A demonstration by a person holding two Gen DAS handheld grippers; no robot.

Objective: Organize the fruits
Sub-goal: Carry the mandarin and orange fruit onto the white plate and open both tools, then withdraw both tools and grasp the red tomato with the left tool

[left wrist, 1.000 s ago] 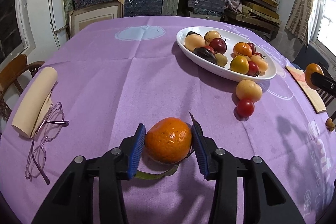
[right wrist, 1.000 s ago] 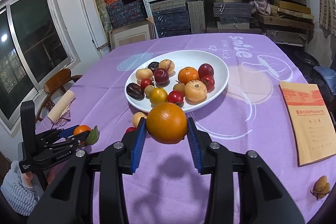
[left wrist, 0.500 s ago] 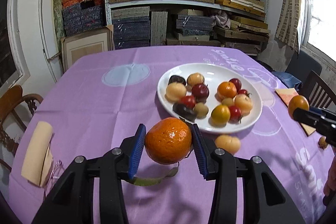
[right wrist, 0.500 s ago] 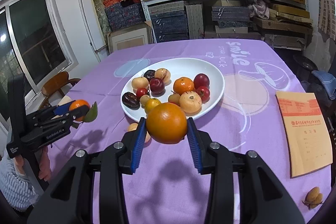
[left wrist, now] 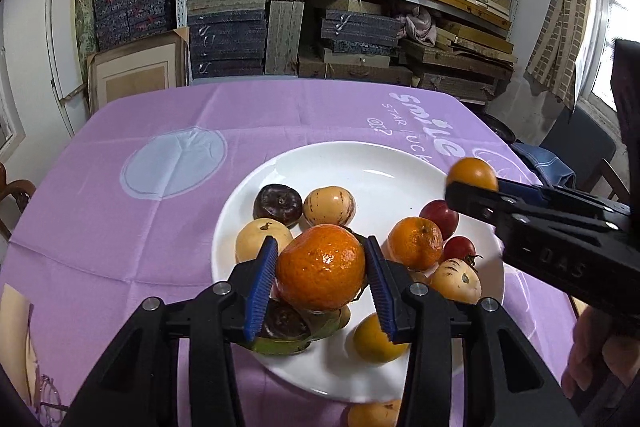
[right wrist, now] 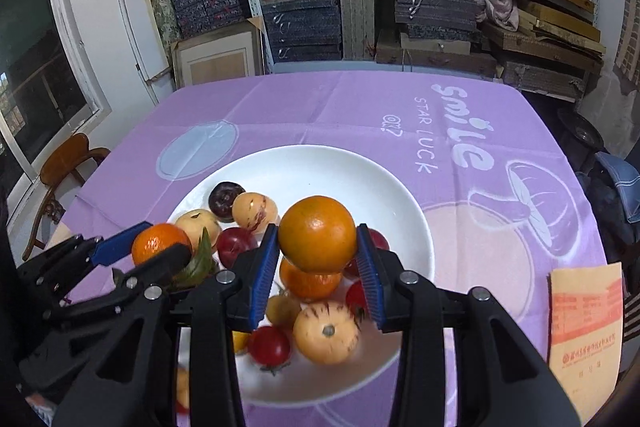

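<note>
A: Tangerine [left wrist: 321, 266] sits clamped between the blue pads of your left gripper [left wrist: 322, 285], above the near-left part of the plate [left wrist: 360, 163]. It is nearly round, a little wider than tall, so it has no real long axis. Its leaf [right wrist: 199, 259] hangs under it.

B: And the right one?

A: Your right gripper [right wrist: 317, 273] is clenched on the orange [right wrist: 317, 233], a smooth round fruit, held over the middle of the plate. Which way its stem points, I cannot tell.

B: What is below them?

A: The plate is already crowded on its near half: a dark fruit [left wrist: 277, 206], pale striped fruits [left wrist: 329, 205], another tangerine [left wrist: 415, 242], red tomatoes [right wrist: 269, 345] and a yellow one [left wrist: 375, 342]. These lie directly under both held fruits. The far half of the plate is bare. The cloth [left wrist: 120, 227] under it is purple with white print.

B: Do the views differ?

A: Yes. Your left view shows one more pale fruit [left wrist: 372, 414] on the cloth, just before the plate's near rim, and glasses [left wrist: 46, 393] at the bottom left. Your right view shows a booklet [right wrist: 586, 323] on the cloth to the right of the plate, well apart from it, and a chair [right wrist: 66, 163] at the left by the window. Each view sees the other gripper from the side, with its fruit at the tip.
</note>
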